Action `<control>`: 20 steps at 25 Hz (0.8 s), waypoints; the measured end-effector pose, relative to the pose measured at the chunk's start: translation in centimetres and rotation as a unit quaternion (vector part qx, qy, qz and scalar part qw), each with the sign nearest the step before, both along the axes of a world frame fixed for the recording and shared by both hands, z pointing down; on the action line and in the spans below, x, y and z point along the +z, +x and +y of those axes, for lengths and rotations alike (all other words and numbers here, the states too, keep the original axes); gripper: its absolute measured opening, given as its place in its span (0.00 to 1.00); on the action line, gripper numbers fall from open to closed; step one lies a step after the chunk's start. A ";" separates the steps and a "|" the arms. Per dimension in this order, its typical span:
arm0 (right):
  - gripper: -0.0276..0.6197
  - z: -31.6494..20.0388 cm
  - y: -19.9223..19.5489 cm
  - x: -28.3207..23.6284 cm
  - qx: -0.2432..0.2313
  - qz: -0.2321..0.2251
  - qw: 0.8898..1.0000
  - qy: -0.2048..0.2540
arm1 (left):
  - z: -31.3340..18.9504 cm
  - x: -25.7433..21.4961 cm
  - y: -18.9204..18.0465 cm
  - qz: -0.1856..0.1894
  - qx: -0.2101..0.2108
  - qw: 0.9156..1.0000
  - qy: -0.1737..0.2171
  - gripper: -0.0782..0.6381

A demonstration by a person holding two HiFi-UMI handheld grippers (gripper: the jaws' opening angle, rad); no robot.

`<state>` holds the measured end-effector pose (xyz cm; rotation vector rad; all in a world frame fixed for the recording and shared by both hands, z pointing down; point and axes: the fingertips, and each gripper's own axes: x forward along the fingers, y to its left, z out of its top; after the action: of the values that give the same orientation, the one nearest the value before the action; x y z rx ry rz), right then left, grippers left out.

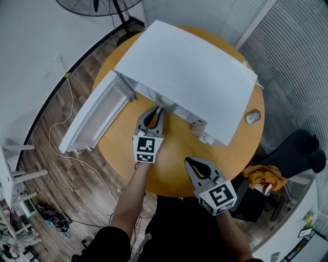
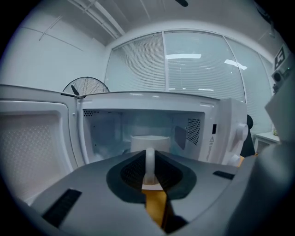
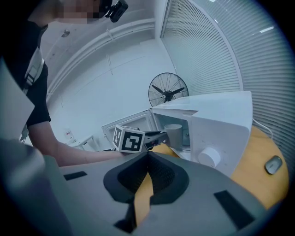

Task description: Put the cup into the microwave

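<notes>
A white microwave [image 1: 195,71] stands on a round wooden table [image 1: 169,169] with its door [image 1: 95,120] swung open to the left. In the left gripper view a white cup [image 2: 150,143] stands inside the cavity, handle toward me. My left gripper [image 2: 150,173] is shut on that handle, its tips at the microwave's mouth [image 1: 158,110]. The right gripper view shows the cup [image 3: 174,134] just inside the opening, with the left gripper [image 3: 161,134] reaching to it. My right gripper [image 1: 193,162] is shut and holds nothing, low over the table's near edge, well back from the microwave.
A grey mouse [image 1: 252,116] lies on the table right of the microwave. A floor fan [image 1: 97,6] stands beyond the table. A dark chair with an orange cloth [image 1: 266,176] sits at the right. A white cable [image 1: 61,133] trails over the wooden floor on the left.
</notes>
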<state>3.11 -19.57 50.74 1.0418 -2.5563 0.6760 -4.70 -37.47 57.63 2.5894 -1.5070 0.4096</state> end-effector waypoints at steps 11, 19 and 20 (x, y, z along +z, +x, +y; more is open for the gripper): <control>0.06 -0.3 0.7 0.5 0.002 -0.009 1.000 -0.004 | -1.8 1.7 0.4 0.009 -0.006 1.000 -0.002 0.16; 0.06 0.5 0.5 0.8 -0.001 -0.008 1.000 -0.010 | -3.7 2.0 1.2 0.001 -0.003 1.000 0.001 0.16; 0.06 0.6 0.6 0.9 -0.002 -0.007 1.000 -0.010 | -4.0 2.1 1.3 0.000 -0.002 1.000 0.001 0.16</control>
<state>3.67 -18.99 51.60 1.0301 -2.5583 0.7088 -3.36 -41.47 59.72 2.5879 -1.5138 0.4074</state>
